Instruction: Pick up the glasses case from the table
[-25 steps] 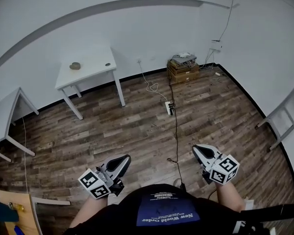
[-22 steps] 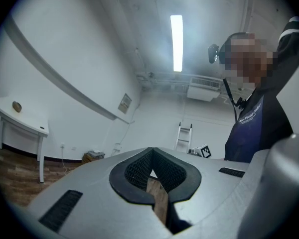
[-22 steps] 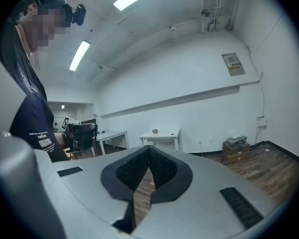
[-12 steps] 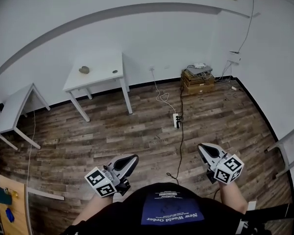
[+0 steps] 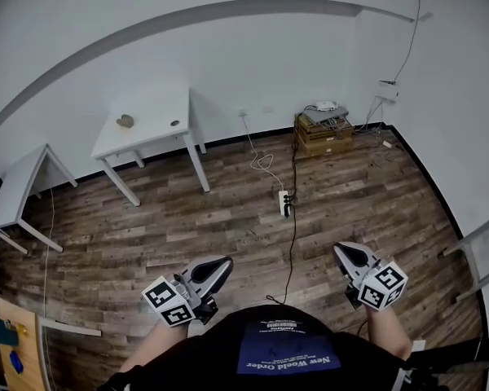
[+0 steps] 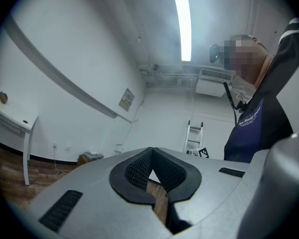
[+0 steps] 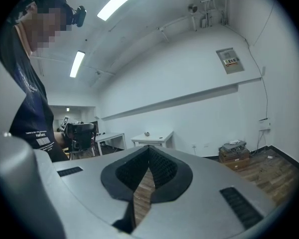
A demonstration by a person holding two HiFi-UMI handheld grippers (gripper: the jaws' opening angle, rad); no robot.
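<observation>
Room: white walls and a wood-plank floor point(image 5: 228, 218), seen from above by the person carrying both grippers.
Counter: white and four-legged point(image 5: 151, 133), standing against the far wall.
Glasses case: a small brownish item point(image 5: 125, 121) on the left part of the counter, well apart from both grippers and too small for detail.
Dark item: a small round object point(image 5: 175, 123) on the same counter, right of the glasses case and apart from it.
Left gripper: point(image 5: 221, 264) held low over the floor in front of the person, jaws pressed together with nothing between them.
Right gripper: point(image 5: 342, 251) level with the left one, jaws likewise closed and empty.
Power strip: white point(image 5: 284, 204), lying on the floor between the grippers and the wall, with a black cable point(image 5: 292, 243) running from it.
Crates: stacked wooden boxes point(image 5: 322, 130) in the corner, with devices on top.
Second table: white point(image 5: 20, 187), at the left edge.
Ladder: point(image 5: 482, 243) at the right edge.
</observation>
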